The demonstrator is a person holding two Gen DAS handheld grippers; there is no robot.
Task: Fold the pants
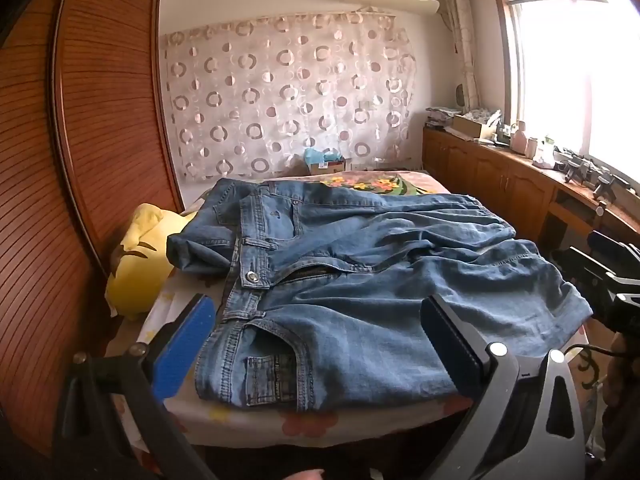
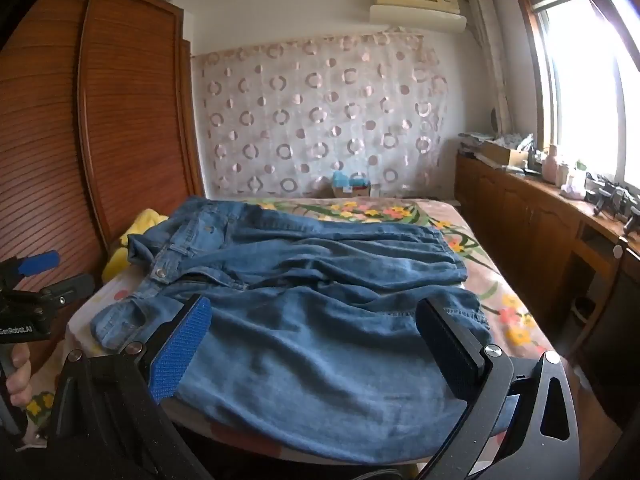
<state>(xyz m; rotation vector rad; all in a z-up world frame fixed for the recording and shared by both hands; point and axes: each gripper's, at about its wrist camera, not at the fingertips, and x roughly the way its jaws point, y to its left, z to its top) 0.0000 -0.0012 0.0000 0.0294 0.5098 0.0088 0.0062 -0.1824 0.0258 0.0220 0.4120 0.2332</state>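
Blue denim pants (image 1: 360, 272) lie spread and rumpled on the bed, waistband to the left, legs to the right; they also show in the right wrist view (image 2: 312, 300). My left gripper (image 1: 316, 334) is open and empty, hovering over the waistband and front pocket at the near edge. My right gripper (image 2: 312, 334) is open and empty above the near leg. The right gripper also shows at the right edge of the left wrist view (image 1: 608, 276), and the left gripper shows at the left edge of the right wrist view (image 2: 36, 280).
The bed (image 2: 500, 300) has a floral sheet. A yellow plush (image 1: 136, 264) lies left of the pants against a wooden wardrobe (image 1: 80, 140). A low wooden cabinet (image 1: 500, 176) with clutter runs under the window at right. A box (image 1: 326, 164) sits at the bed's far end.
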